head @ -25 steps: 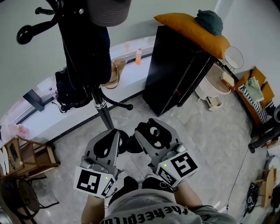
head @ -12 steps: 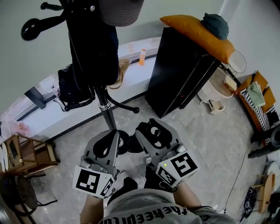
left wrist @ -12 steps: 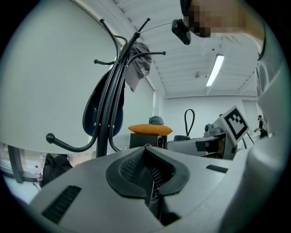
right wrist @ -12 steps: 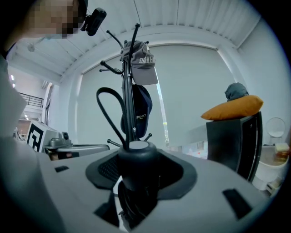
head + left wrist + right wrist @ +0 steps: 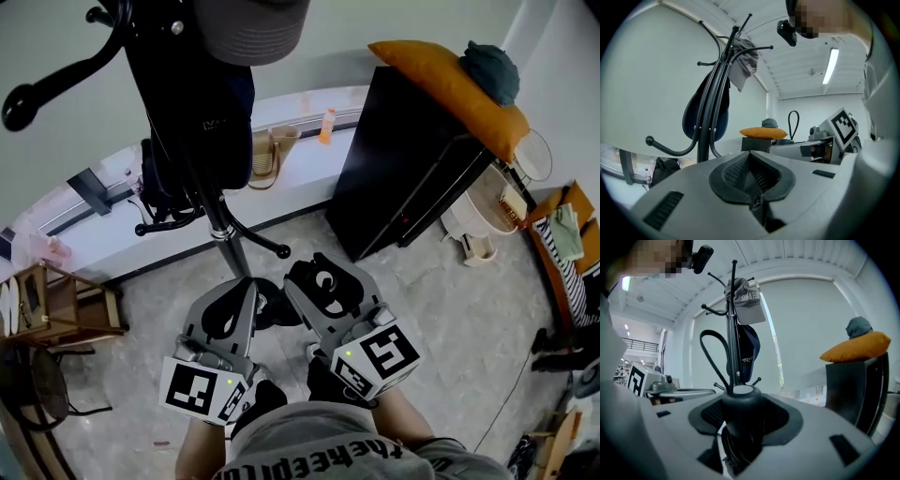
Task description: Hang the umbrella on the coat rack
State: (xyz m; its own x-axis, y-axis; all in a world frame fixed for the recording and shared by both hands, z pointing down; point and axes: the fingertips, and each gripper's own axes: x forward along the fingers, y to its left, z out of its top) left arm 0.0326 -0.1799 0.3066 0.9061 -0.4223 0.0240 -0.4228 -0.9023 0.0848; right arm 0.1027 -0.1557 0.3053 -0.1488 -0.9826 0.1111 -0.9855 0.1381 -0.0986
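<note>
My right gripper [image 5: 317, 281] is shut on a black folded umbrella [image 5: 274, 309]. In the right gripper view its round handle end [image 5: 742, 408] sticks up between the jaws of the right gripper [image 5: 740, 425], and its wrist strap [image 5: 711, 352] loops upward. The black coat rack [image 5: 220, 225] stands just ahead, with its pole [image 5: 735, 333] straight in front of the umbrella handle. My left gripper [image 5: 239, 300] is beside the right one, jaws together with nothing between them [image 5: 752, 176]. From the left gripper view the rack [image 5: 710, 122] rises to the left.
A grey cap [image 5: 248, 23] and a dark bag [image 5: 187, 103] hang on the rack. A black cabinet [image 5: 412, 159] topped by an orange cushion [image 5: 450, 80] stands to the right. A wooden chair [image 5: 56, 314] is at the left, and a window ledge holds an orange bottle [image 5: 327, 125].
The view has shifted: the coat rack looks larger and closer, and the cabinet has slid to the right. Both grippers keep the same pose and grip.
</note>
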